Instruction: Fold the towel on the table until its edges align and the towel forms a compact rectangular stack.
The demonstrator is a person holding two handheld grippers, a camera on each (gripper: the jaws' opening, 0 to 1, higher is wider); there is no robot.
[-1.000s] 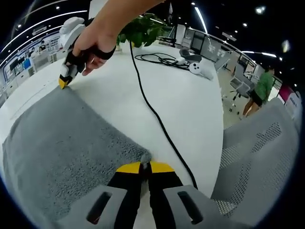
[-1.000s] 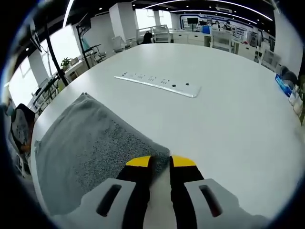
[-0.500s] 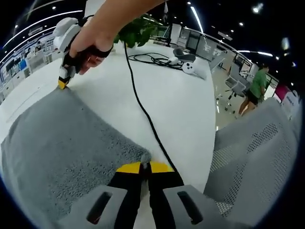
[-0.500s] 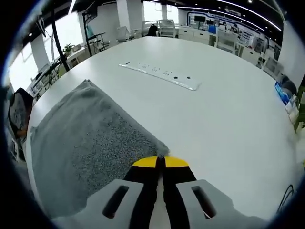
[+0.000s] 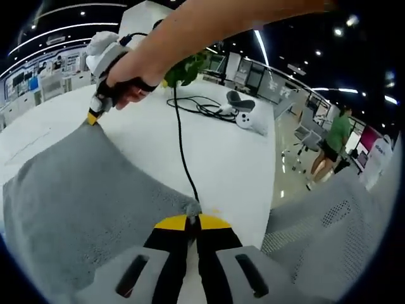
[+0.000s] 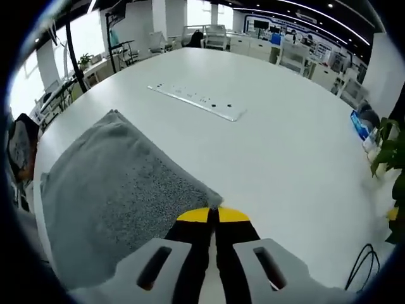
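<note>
We pinch two corners of a grey towel (image 5: pixel 76 190) lying on a white table (image 5: pixel 234 164).

Our left gripper (image 5: pixel 192 221) has its jaws closed on the near corner. At 10 o'clock in the left gripper view, our right gripper (image 5: pixel 93 118) nips the far corner. A black cable (image 5: pixel 180 145) trails toward 12 o'clock.

Black cable (image 5: pixel 181 149) snaking across white counter (image 5: pixel 234 164) toward a tangle near a white controller (image 5: pixel 250 120). Green plant (image 5: pixel 188 68) behind. Mesh chair (image 5: pixel 329 234) beside counter edge; person in green (image 5: pixel 334 136) beyond. Long power strip (image 6: pixel 193 101) flat on counter, well apart from plant leaves (image 6: pixel 387 152) at far edge.
</note>
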